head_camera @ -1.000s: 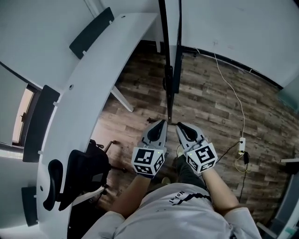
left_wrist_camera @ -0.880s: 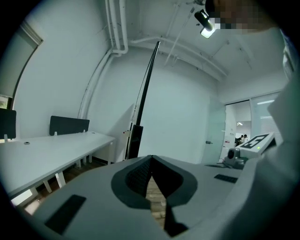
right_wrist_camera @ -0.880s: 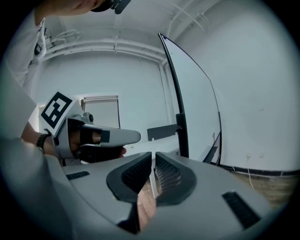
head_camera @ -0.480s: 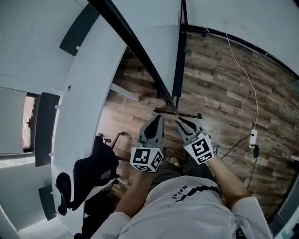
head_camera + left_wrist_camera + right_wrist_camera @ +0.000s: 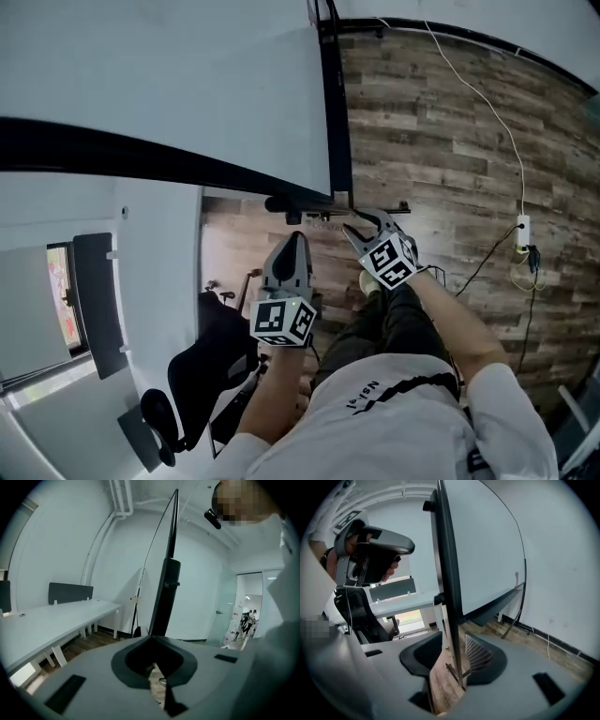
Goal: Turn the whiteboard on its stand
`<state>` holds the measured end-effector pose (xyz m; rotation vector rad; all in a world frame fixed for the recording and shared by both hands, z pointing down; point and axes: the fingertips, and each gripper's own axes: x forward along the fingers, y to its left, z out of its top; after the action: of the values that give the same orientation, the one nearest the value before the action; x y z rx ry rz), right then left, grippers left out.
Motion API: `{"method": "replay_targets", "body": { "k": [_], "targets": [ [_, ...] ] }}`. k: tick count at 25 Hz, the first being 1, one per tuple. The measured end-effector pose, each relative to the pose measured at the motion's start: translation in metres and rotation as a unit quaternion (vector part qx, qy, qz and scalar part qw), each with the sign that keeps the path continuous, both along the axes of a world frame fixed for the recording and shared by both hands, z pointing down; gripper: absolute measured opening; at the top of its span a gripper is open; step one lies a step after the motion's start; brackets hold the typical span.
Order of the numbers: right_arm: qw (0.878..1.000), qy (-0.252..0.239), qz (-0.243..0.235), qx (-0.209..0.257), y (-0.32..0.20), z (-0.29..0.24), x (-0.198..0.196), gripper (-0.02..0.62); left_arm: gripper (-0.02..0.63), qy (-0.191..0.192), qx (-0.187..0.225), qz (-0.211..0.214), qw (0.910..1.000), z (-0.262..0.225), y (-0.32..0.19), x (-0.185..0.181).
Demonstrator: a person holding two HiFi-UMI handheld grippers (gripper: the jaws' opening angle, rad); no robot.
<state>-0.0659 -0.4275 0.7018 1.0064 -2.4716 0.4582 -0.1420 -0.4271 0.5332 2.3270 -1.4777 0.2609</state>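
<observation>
We judge the turn to be partway through. In the head view the whiteboard (image 5: pixel 187 94) lies tipped over on its pivot, its white face filling the upper left of the frame. Its black frame edge (image 5: pixel 336 112) runs down the middle toward the stand (image 5: pixel 323 202) on the wooden floor (image 5: pixel 441 141).

The right gripper (image 5: pixel 367 223) sits at the board's near corner, just right of centre. Its jaws have just been opening and now stand spread. In the right gripper view the thin frame edge runs up between them, close to the ribbed pad on the right, but we see no pinch on it.

The left gripper (image 5: pixel 296 239) hangs lower and to the left, apart from the board. Its jaws are drawn together to a narrow slit with nothing in them. In its own view the board's edge and the stand's upright rise ahead, beyond the tips.

The step in hand looks to us like a release between grips, with the corner let go while the board is tilted. Next, we think one gripper has to take the frame again, or push on its edge, and carry it round until the board settles. That calls for keeping the jaws square to the thin edge and the hands clear of the counter (image 5: pixel 159 281) and chair (image 5: pixel 202 366) at the lower left.
</observation>
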Motion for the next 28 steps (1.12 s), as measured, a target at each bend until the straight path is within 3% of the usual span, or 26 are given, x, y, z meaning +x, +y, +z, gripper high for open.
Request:
{"method": "replay_targets", "body": {
  "k": [11,19,24,28],
  "targets": [
    [0.998,0.021,-0.051,-0.009,-0.026,0.047,-0.032,0.164,0.012,0.017,0.001,0.006,0.9998,0.033,-0.027,0.006],
    [0.996,0.036,-0.078,-0.007,-0.037,0.061,-0.055,0.147,0.012,0.000,-0.005,0.009,0.9999,0.041,-0.028,0.004],
    [0.992,0.069,-0.106,0.007,-0.035,0.062,-0.057,0.130,0.012,0.004,-0.020,-0.005,0.9998,0.043,-0.026,0.001],
    [0.991,0.069,-0.112,0.005,-0.016,0.064,-0.058,0.129,0.012,0.007,-0.024,-0.019,0.9995,0.044,-0.011,0.002]
  ]
}}
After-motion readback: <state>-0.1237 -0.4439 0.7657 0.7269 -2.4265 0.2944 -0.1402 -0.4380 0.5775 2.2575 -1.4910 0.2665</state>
